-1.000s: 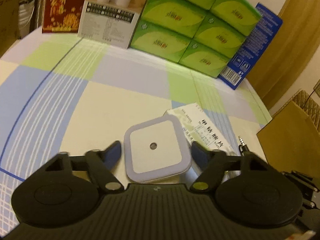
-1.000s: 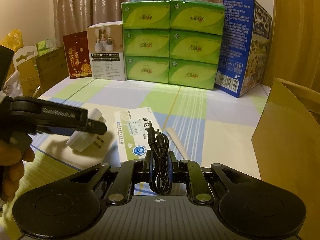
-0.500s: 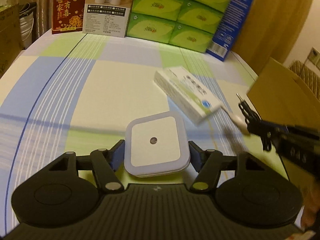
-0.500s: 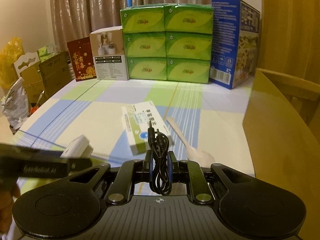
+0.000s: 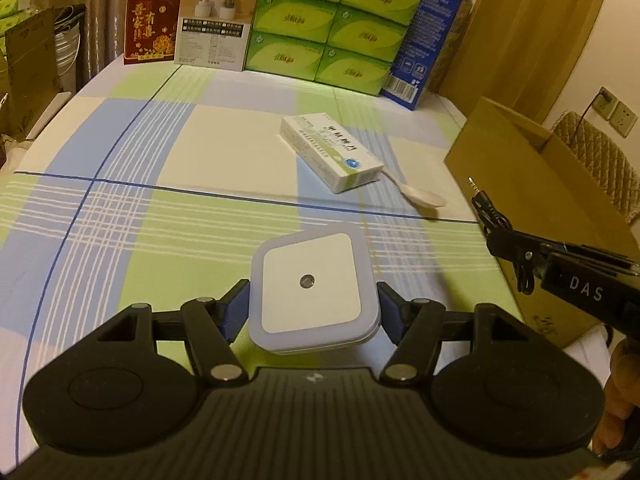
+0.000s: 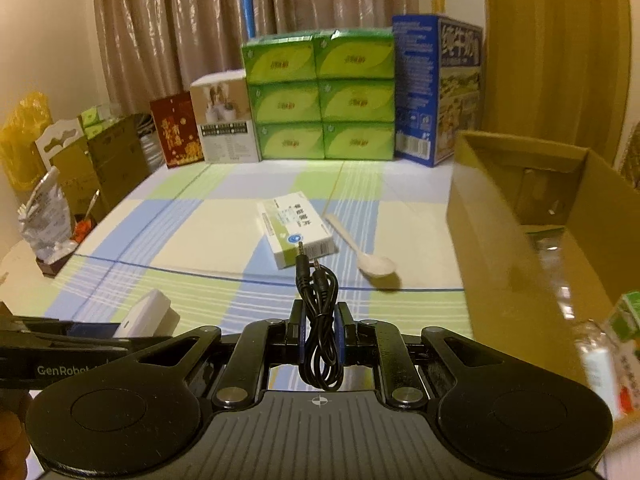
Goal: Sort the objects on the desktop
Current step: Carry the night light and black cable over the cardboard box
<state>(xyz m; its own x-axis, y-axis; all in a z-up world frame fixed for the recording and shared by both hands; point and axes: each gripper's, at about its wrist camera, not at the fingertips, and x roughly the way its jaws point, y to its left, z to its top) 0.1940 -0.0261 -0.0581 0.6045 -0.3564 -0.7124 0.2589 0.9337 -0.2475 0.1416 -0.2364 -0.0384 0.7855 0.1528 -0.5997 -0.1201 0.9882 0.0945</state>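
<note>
While the left hand-held gripper (image 5: pixel 314 308) clamps the night light (image 5: pixel 314 286), the right hand-held gripper (image 6: pixel 320 320) pinches the audio cable (image 6: pixel 318 320).

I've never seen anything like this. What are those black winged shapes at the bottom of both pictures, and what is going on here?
There is no robot here. A person holds a two-finger gripper in each hand, and a wide-angle camera on each one looks forward along its fingers. The black shapes are the grippers' own bodies.

One picture comes from the left gripper. It is clamped on a square white plug-in night light.

The other comes from the right gripper, shut on a coiled black audio cable. Each gripper also shows at the edge of the other's picture.

On the checked tablecloth lie a white medicine box and, beside it, a white plastic spoon. An open cardboard box stands at the right, probably where the sorted things go. Green tissue packs and other boxes stand along the back.
</note>
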